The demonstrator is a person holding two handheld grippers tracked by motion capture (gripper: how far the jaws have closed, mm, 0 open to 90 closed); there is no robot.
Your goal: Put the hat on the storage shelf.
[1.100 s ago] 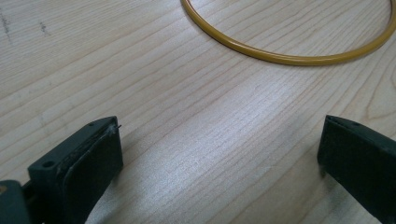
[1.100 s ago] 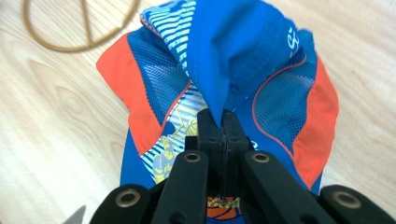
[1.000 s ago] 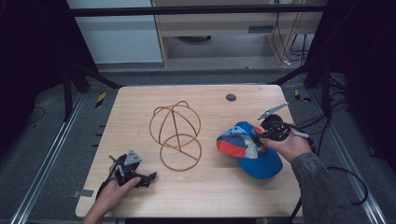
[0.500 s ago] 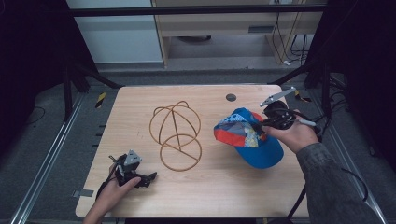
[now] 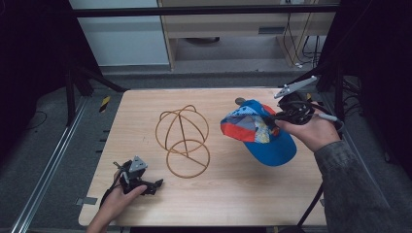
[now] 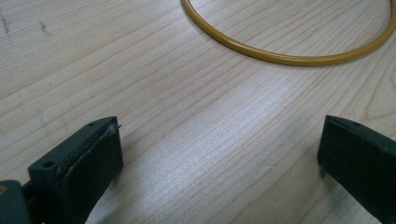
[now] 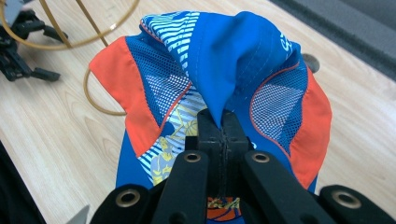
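My right claw pinches the blue-and-orange mesh cap above the worktop's right edge, probably bound for the yellow wire dome stand; left claw spread.

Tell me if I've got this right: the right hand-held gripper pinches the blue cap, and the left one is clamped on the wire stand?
Not quite. The left hand-held gripper is open over bare table, apart from the wire stand, as the left gripper view shows. The right hand-held gripper does pinch the blue cap.

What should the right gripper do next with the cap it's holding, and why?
Probably carry the cap left, toward the wire stand. The right gripper is shut on a fold of its blue fabric with the cap raised beside the stand, whose domed top is bare, while the left gripper rests open on the table.
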